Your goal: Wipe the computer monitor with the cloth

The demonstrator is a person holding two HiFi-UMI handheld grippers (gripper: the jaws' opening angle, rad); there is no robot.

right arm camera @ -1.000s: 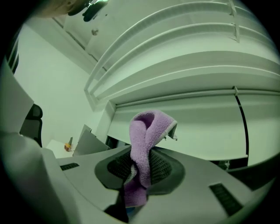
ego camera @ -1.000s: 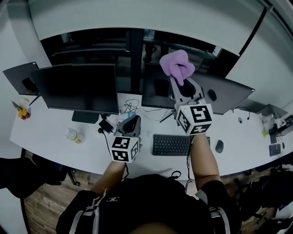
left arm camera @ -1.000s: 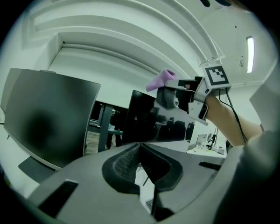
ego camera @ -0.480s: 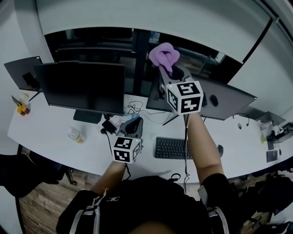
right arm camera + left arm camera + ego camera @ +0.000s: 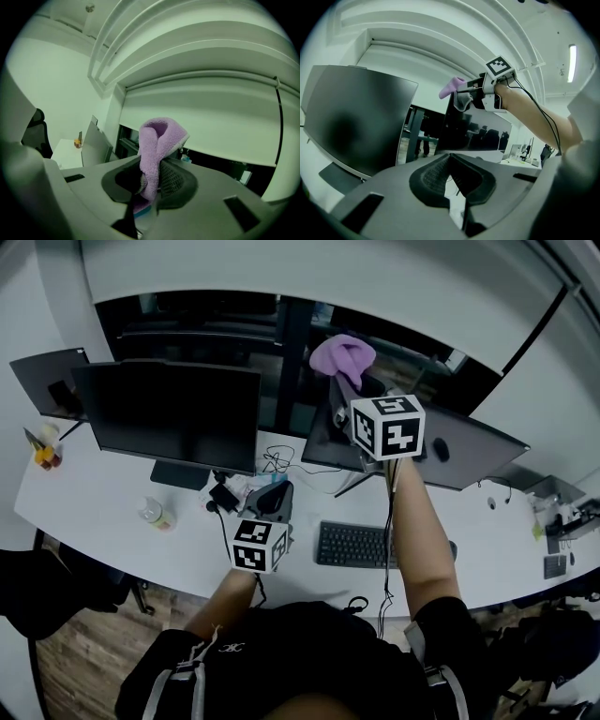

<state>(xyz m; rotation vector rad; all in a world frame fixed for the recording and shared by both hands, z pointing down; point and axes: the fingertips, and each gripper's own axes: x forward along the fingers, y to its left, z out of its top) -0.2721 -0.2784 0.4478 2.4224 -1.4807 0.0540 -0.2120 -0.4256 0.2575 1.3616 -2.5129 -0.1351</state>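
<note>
My right gripper (image 5: 352, 382) is raised high and shut on a purple cloth (image 5: 342, 357), which bunches above its jaws in front of the top edge of the middle monitor (image 5: 317, 432). The right gripper view shows the cloth (image 5: 157, 150) standing up out of the closed jaws of the right gripper (image 5: 152, 176). My left gripper (image 5: 275, 488) rests low over the desk, jaws together with nothing held. From the left gripper view, the left gripper (image 5: 449, 158) points between the large left monitor (image 5: 351, 126) and the middle monitor (image 5: 473, 133), with the cloth (image 5: 452, 87) above.
A black left monitor (image 5: 173, 418) and a tilted right monitor (image 5: 469, 451) stand on the white desk (image 5: 103, 531). A keyboard (image 5: 352, 545), a mouse (image 5: 451, 547), a small bottle (image 5: 155, 517) and tangled cables (image 5: 272, 462) lie on it.
My right gripper has risen and moved away from me with the cloth, a little to the left. The left gripper has stayed in place.
</note>
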